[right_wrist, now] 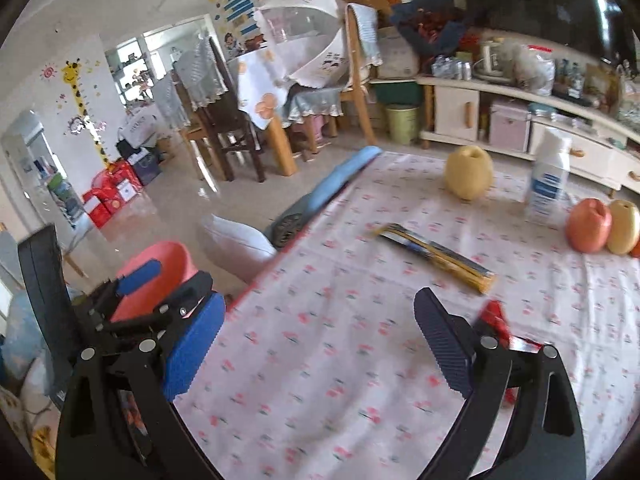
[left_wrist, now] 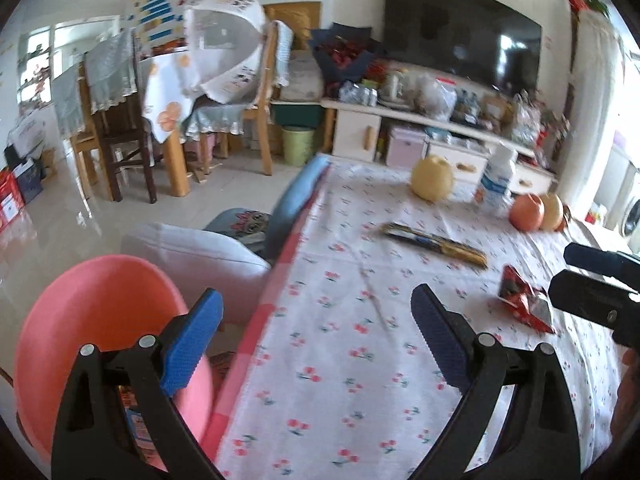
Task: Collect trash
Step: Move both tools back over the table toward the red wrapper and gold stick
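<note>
Both claws hang wide open over a bench (left_wrist: 360,344) covered with a white cloth printed with small cherries, and neither has hold of anything. The left claw (left_wrist: 316,320) sits above the bench's left edge, its bright blue pad partly in front of a pink plastic basin (left_wrist: 92,320) that stands off the bench on that side. In the right wrist view the left claw (right_wrist: 160,280) shows at the lower left, over the same pink basin (right_wrist: 160,256).

The right claw (right_wrist: 320,332) hovers above bare cloth. A crumpled red wrapper (left_wrist: 524,300) lies on the bench just beside its right finger; in the right wrist view the wrapper (right_wrist: 496,320) is partly hidden behind that finger. In the left wrist view the right claw (left_wrist: 568,272) comes in from the right edge, close to the wrapper, though contact cannot be told.

Farther out lies a flattened yellow and dark blue wrapper (right_wrist: 436,252), well apart from both claws. Beyond it stand a yellow pear (right_wrist: 468,176), a white bottle with a blue label (right_wrist: 548,176), and a red apple (right_wrist: 588,224) touching another yellow fruit (right_wrist: 622,226). A rolled blue cloth (right_wrist: 344,176) rests along the bench's far left edge.
</note>
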